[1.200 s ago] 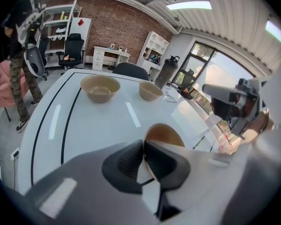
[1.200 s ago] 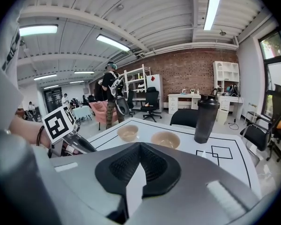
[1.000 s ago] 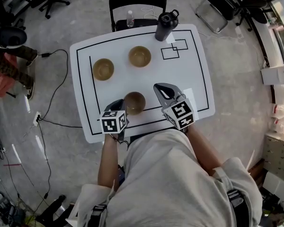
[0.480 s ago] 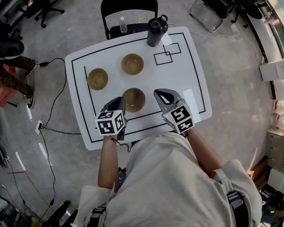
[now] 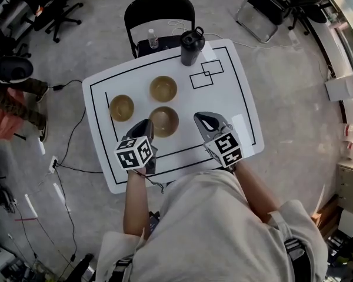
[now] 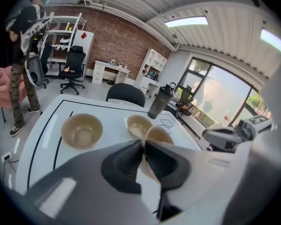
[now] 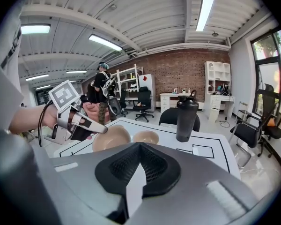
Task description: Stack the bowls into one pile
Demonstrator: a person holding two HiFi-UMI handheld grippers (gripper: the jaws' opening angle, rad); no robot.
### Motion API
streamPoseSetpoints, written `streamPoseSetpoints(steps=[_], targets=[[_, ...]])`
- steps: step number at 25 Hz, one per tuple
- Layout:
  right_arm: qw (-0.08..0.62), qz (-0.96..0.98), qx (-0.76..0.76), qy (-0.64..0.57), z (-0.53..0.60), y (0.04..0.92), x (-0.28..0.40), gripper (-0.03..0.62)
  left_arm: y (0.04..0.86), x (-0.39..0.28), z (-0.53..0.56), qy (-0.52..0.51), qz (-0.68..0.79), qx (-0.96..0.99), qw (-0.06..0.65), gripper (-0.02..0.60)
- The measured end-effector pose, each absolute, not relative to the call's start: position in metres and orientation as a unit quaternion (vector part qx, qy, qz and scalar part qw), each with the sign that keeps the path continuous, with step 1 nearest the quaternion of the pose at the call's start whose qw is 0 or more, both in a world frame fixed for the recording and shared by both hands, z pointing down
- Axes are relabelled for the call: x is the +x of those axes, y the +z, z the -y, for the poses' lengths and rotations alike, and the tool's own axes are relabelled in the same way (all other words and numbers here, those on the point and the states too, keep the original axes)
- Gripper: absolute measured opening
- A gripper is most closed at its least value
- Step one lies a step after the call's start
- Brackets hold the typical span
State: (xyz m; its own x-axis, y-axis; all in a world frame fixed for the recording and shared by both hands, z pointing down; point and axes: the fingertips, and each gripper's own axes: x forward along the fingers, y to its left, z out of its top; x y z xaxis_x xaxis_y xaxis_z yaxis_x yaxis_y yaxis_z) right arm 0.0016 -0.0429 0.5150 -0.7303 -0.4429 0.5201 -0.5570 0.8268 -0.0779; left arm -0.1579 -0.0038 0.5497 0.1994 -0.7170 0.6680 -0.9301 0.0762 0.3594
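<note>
Three tan bowls are in view over a white table [image 5: 238,93]. My left gripper [image 5: 147,125] is shut on the near rim of the nearest bowl [image 5: 163,121] and holds it tilted, off the table. Its jaws have just been opening a little, with the rim still pinched between them [image 6: 144,144]. The held bowl [image 6: 160,136] hangs just before the far bowl [image 5: 163,89], and the third bowl [image 5: 122,107] stands to the left. My right gripper [image 5: 206,121] is shut and empty, right of the held bowl [image 7: 110,137].
A black shaker bottle [image 5: 190,47] stands at the table's far edge, beside two drawn rectangles [image 5: 206,74]. A black chair [image 5: 159,13] is behind the table. A person [image 6: 18,55] stands off to the left, and cables [image 5: 65,151] lie on the floor there.
My left gripper has lifted the near bowl and carried it away from the front edge toward the far bowl. My right gripper has drifted slightly.
</note>
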Motion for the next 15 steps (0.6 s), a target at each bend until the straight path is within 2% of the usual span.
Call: streamPoseSetpoints(steps=[15], targets=[[0.257, 0.926, 0.252, 0.110, 0.063, 0.520, -0.004, 0.000, 0.535, -0.172, 0.050, 0.110, 0.634, 0.666, 0.377, 0.025]])
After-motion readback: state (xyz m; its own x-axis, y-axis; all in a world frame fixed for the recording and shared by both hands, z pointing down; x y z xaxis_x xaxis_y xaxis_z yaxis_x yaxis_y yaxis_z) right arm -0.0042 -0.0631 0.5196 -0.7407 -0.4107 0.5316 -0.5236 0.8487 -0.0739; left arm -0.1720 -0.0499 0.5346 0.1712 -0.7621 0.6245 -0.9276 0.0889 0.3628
